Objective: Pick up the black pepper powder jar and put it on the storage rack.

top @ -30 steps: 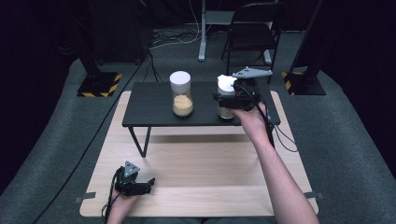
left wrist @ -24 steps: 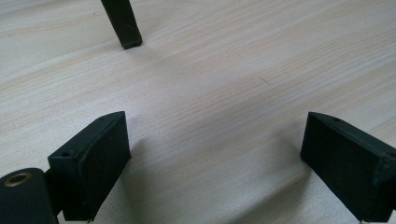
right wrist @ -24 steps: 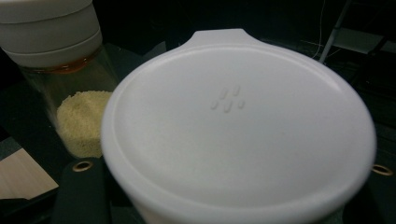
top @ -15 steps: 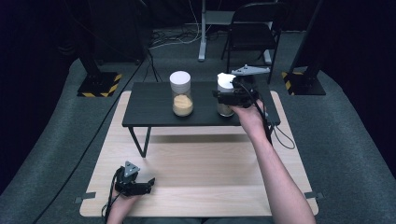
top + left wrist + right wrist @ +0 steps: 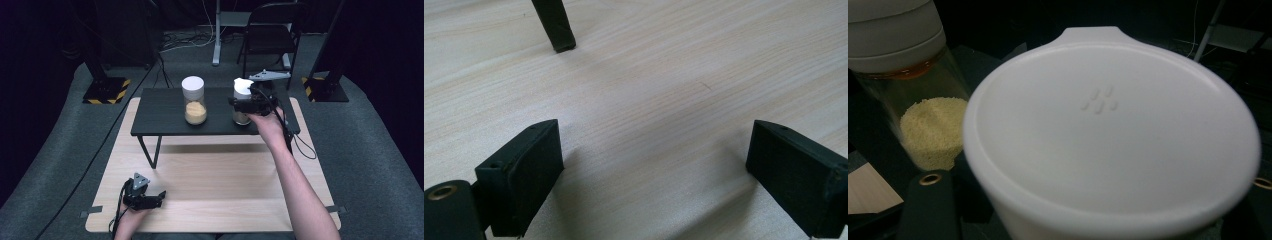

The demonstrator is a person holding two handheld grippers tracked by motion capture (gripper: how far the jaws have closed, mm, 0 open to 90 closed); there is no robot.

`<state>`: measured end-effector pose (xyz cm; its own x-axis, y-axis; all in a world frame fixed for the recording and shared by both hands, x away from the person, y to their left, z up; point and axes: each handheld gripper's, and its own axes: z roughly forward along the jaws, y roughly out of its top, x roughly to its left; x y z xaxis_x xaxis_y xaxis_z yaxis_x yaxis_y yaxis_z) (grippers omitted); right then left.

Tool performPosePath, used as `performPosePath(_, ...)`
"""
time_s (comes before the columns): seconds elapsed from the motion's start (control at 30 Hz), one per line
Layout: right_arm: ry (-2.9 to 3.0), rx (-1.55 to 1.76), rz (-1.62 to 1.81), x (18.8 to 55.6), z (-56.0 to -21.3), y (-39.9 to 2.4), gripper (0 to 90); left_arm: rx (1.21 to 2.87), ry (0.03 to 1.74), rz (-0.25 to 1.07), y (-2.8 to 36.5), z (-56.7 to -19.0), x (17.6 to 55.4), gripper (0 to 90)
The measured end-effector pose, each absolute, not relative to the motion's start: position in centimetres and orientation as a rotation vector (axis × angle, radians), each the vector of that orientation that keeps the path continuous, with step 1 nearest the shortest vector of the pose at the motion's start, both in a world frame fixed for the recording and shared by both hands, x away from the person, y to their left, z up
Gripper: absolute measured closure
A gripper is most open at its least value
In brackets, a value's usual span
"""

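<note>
One white-lidded jar [image 5: 242,102] of pale grain; right fingers [image 5: 928,210] just loosening around it.

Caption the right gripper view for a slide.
White jar lid close before the right gripper, a grain-filled glass jar behind.

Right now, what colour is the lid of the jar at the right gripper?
White lid, clearest in the right gripper view.

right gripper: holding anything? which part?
The right gripper is around the right jar, just under its white lid. Its jaws have just been opening, so a firm grip can't be told.
</note>
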<state>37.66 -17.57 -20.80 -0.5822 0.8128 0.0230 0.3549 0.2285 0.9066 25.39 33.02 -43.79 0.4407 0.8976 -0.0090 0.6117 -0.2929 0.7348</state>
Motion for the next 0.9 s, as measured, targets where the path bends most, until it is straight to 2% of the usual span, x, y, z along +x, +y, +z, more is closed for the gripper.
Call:
performPosePath(0.4,2.051,1.064,1.337,36.9,-20.7,-18.1,12.6,2.019,1.263,0.542,33.0,-43.8,25.4,7.5)
performPosePath(0.9,2.031,1.044,1.365,34.8,-20.6,-20.6,10.9,2.020,1.261,0.542,33.0,-43.8,25.4,7.5)
